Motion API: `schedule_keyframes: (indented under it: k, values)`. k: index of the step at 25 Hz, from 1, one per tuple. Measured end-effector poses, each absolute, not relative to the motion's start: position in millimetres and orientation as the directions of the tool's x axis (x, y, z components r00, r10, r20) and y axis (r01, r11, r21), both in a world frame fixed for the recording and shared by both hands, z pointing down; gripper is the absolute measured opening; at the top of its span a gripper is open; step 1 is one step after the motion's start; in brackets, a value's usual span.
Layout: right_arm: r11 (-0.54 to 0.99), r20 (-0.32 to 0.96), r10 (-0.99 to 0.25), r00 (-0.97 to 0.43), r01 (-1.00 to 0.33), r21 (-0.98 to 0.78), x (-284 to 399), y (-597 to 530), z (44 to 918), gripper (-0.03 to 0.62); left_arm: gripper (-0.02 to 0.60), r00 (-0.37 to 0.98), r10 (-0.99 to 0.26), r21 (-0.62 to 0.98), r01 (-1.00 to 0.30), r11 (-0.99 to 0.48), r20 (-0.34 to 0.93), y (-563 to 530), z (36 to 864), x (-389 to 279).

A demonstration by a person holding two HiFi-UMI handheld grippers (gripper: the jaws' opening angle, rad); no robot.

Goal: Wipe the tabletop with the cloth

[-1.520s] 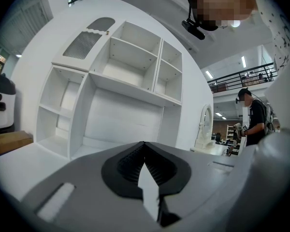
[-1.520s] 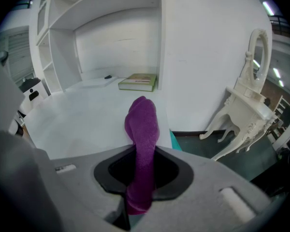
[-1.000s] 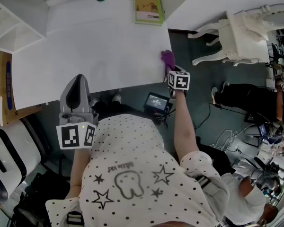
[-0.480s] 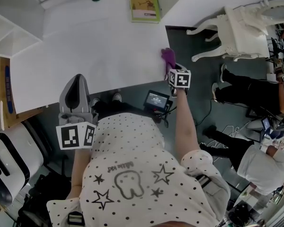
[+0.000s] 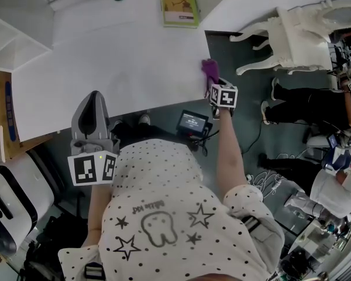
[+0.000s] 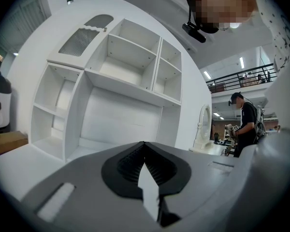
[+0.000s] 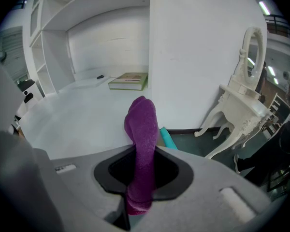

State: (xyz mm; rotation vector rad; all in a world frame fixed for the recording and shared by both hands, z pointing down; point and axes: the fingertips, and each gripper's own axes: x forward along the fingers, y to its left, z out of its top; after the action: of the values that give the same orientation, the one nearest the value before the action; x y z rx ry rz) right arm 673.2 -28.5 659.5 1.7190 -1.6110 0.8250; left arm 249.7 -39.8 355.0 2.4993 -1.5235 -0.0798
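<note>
- Your right gripper (image 5: 214, 85) is clenched on the cloth (image 5: 209, 70). The cloth sticks out of the jaws at the table's (image 5: 105, 57) right edge, which I judge a good place to start a sweep leftward.
- Your left gripper (image 5: 93, 98) has its jaws pressed together on nothing. It sits at the near edge, likely parked clear of the wipe.
- The book (image 5: 179, 7) lies at the far edge, well apart from the cloth.

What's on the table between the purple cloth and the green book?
Nothing: the head view shows only bare white tabletop between the cloth and the book.
</note>
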Motion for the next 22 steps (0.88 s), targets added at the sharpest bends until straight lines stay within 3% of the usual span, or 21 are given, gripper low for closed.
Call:
schedule_keyframes:
  k: [13, 22]
  values:
    - [-0.086, 0.81, -0.574, 0.118, -0.993, 0.084, 675.2, -28.8, 659.3, 0.071, -0.005, 0.442, -0.895, 0.225, -0.88, -0.419, 0.064, -37.1, 358.7, 223.2]
    - [-0.218, 0.766, -0.619, 0.176, -0.975, 0.048, 664.0, -6.6, 634.1, 0.072, -0.005, 0.425, -0.903, 0.238, -0.886, -0.399, 0.068, -35.6, 359.9, 183.6]
